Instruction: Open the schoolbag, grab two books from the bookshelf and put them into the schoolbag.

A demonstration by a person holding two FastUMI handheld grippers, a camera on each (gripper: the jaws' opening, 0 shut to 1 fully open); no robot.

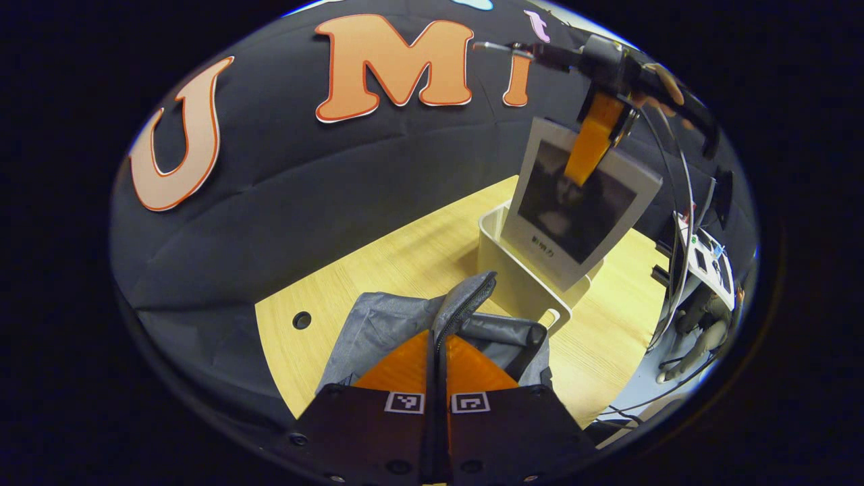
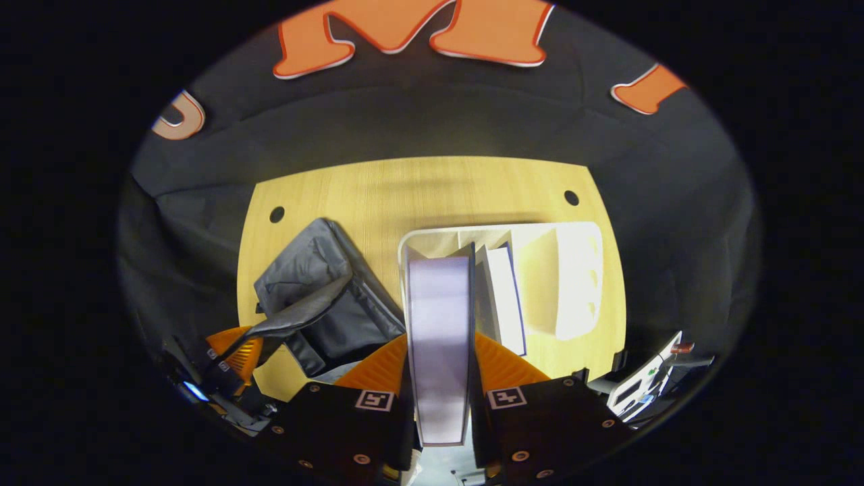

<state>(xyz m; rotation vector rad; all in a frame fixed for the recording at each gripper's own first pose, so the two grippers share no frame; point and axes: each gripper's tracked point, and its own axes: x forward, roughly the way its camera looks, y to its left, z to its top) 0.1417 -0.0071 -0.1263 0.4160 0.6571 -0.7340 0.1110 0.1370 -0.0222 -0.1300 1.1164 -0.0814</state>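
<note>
Two tools grip: left (image 1: 437,351) pinching the schoolbag (image 1: 405,324) flap, right (image 2: 439,368) raised, clamping a book (image 2: 439,337).

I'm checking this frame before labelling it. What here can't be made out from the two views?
- Schoolbag interior: in the left gripper view the held-up flap and the left gripper cover the opening.
- Lifted book: in the right gripper view it shows edge-on between the right gripper fingers, its cover unseen.
- Remaining books in the white bookshelf: the lifted book hides part, so the count is unclear.
</note>
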